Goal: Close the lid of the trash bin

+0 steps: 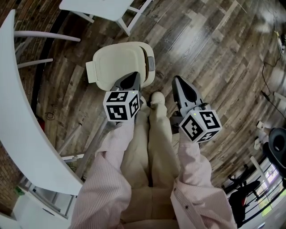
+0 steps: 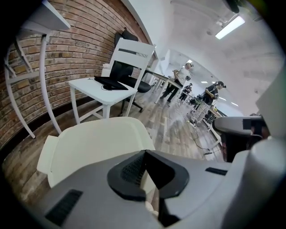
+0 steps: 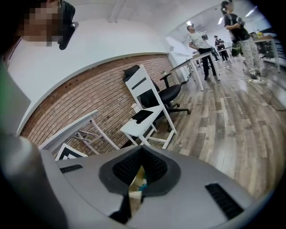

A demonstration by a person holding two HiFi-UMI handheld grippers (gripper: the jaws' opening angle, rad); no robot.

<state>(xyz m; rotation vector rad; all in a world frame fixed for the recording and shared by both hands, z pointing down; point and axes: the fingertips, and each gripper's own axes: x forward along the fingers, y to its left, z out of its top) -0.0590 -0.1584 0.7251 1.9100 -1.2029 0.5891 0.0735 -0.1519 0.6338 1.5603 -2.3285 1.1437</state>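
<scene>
The trash bin's cream lid (image 1: 117,62) lies flat over the bin (image 1: 151,68) on the wooden floor, a small tab sticking out at its left side. My left gripper (image 1: 134,76) is shut with nothing between its fingers, and its tip hangs over the lid's near right part. In the left gripper view the lid (image 2: 91,143) fills the space just beyond the closed left gripper (image 2: 144,154). My right gripper (image 1: 177,80) is to the right of the bin, over bare floor. Its tips meet in the right gripper view (image 3: 142,150), and nothing is held.
A curved white table (image 1: 24,120) runs along the left. A white side table (image 1: 105,8) stands beyond the bin, by the brick wall (image 2: 76,49). The person's legs and shoe (image 1: 157,96) lie between the grippers. Several people stand far off down the room (image 2: 176,82).
</scene>
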